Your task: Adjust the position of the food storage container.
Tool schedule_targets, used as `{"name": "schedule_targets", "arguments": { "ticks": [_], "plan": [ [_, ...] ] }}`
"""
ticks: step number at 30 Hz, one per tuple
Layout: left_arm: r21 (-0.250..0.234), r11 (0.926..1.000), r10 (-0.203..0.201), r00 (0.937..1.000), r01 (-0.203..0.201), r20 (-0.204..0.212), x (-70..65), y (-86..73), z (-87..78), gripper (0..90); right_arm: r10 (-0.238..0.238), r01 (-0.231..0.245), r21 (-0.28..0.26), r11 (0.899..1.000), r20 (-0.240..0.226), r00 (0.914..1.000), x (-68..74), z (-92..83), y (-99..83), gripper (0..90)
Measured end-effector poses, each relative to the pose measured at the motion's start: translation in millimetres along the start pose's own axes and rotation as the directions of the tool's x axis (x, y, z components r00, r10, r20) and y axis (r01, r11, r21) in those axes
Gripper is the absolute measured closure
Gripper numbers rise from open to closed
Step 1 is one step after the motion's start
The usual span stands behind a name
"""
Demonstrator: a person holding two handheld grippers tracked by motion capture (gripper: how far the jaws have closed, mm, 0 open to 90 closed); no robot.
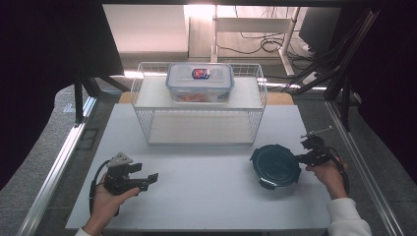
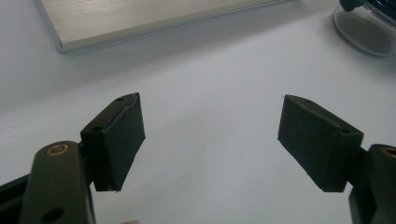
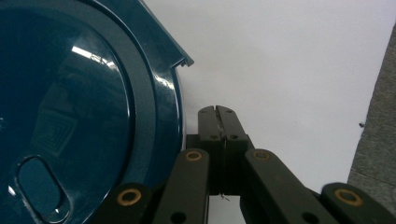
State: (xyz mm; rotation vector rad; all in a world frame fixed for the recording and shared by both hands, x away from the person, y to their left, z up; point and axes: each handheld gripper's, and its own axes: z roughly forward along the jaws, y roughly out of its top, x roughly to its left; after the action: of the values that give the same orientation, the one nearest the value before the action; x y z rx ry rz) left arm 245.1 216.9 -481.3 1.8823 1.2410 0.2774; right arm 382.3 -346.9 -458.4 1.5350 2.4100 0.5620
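A round container with a dark teal lid (image 1: 275,166) sits on the white table (image 1: 206,196) at the right. My right gripper (image 1: 298,158) lies at its right edge. In the right gripper view the jaws (image 3: 217,112) are pressed together with nothing between them, right beside the lid's rim (image 3: 159,107); whether they touch it I cannot tell. A latch tab (image 3: 183,59) juts from the lid ahead of the jaws. My left gripper (image 1: 150,181) rests at the front left, open and pointing right, its pads (image 2: 119,135) apart over bare table.
A white wire rack (image 1: 199,105) stands at the back middle, with a clear rectangular lidded box (image 1: 200,81) on its upper shelf. An aluminium rail (image 2: 140,21) and the round container's glass wall (image 2: 364,30) show at the top of the left gripper view. Metal rails border the table.
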Motion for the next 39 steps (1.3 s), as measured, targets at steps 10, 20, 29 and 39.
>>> {"name": "schedule_targets", "arguments": {
  "ticks": [10,20,29,39],
  "plan": [
    [0.012,0.9999,-0.001,1.0,0.001,-0.004,0.7,-1.2,3.4,21.7,-0.061,0.062,0.013,0.998,-0.038,0.9974,25.2,9.3,5.2,89.5],
    [0.015,0.9999,-0.003,1.0,0.003,0.002,0.4,-1.5,3.5,21.7,-0.162,0.163,0.012,0.987,-0.085,0.9832,77.5,19.8,17.3,89.5],
    [0.02,0.9998,0.0,1.0,0.0,-0.005,0.4,-2.4,4.4,21.7,-0.278,0.281,0.003,0.96,-0.136,0.951,133.4,28.9,30.3,89.5],
    [0.026,0.9997,0.002,1.0,-0.001,-0.007,1.2,-3.5,5.0,21.6,-0.342,0.346,-0.013,0.938,-0.183,0.9218,172.9,42.1,42.9,89.5]
  ]
}}
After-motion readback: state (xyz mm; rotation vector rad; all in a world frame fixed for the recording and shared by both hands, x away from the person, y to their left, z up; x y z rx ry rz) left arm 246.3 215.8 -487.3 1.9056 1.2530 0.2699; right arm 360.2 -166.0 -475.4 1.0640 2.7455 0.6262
